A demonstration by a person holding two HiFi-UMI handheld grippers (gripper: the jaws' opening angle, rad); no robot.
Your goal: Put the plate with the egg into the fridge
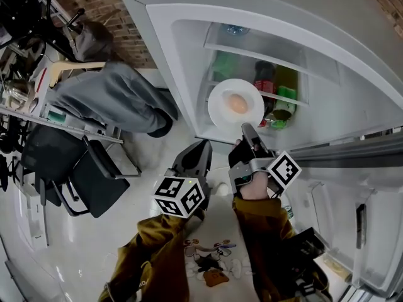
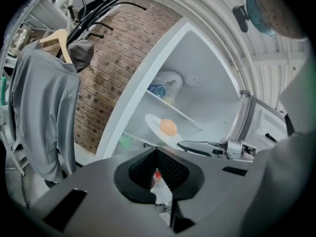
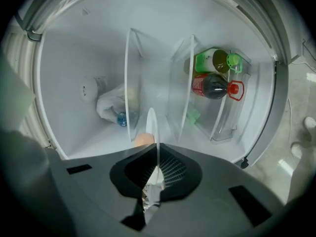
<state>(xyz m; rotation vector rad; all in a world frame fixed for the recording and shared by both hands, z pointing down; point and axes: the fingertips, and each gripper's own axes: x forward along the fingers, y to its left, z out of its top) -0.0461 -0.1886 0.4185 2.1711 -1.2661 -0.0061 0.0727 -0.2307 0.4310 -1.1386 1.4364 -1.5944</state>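
Your right gripper is clamped on the near rim of the white plate, with the rim pinched thin between its jaws in the right gripper view. The egg sits loose near the plate's middle. The plate hangs at the mouth of the open fridge and doesn't appear to rest on anything yet. Your left gripper has its jaws together with nothing in them and sits low beside the right one, apart from the plate.

The step in hand looks like the carry inward and the set-down. Hold the plate level as you go, because nothing stops the egg rolling off. Move slowly and straight, and avoid twisting your wrist. Pick the gap between the glass shelves and stay clear of the green bottle and the dark bottle off to one side. Lower the far edge onto the shelf first. Open the jaws only when the plate's whole base is supported. Leave the left gripper out of the way.
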